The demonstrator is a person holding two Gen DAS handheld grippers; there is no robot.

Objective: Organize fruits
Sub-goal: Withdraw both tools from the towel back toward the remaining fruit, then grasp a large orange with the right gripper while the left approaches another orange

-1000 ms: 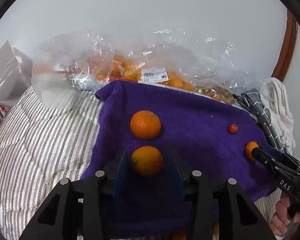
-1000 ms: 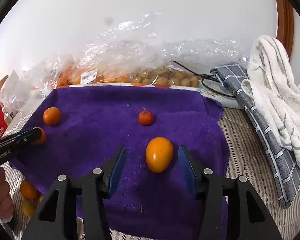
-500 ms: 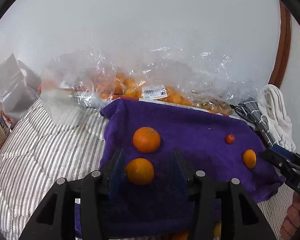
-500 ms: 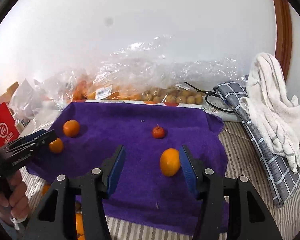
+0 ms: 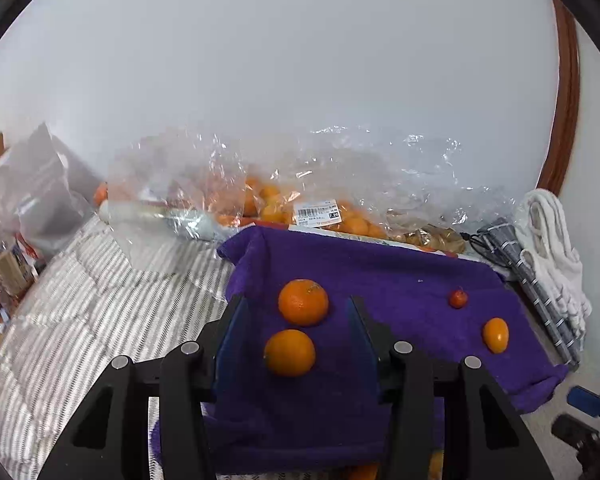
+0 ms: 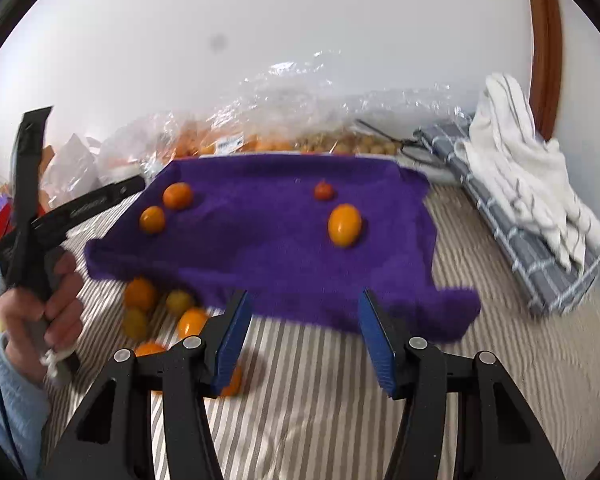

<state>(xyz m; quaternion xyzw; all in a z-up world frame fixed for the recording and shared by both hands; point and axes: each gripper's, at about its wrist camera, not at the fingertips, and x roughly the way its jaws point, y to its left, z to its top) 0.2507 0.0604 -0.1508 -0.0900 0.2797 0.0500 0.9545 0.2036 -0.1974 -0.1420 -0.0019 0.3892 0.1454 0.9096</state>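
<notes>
Two grippers, both spread wide and holding nothing: left gripper (image 5: pixel 297 300) framing the oranges (image 5: pixel 303 302) on the purple towel (image 6: pixel 260 240), right gripper (image 6: pixel 304 294) hanging over the striped bedding (image 6: pixel 320 380) at the towel's near edge. Probably time to fetch from the loose fruits (image 6: pixel 140 294) lying on the bedding off the towel's near left corner. Best done by singling out an outer fruit, straddling it squarely, closing gently across the widest part to avoid bruising or a sideways squirt, then setting it down beside its own kind without nudging neighbours. Soft bedding and round fruit, so worth expecting some rolling.

Counted on the towel: four. Two oranges at the left, close together; one small red fruit (image 5: pixel 458 298) at the far right; one oval fruit (image 5: pixel 496 335), yellow-orange, just near of that. Off the towel: about six, one half hidden behind a finger, hence uncertain.
</notes>
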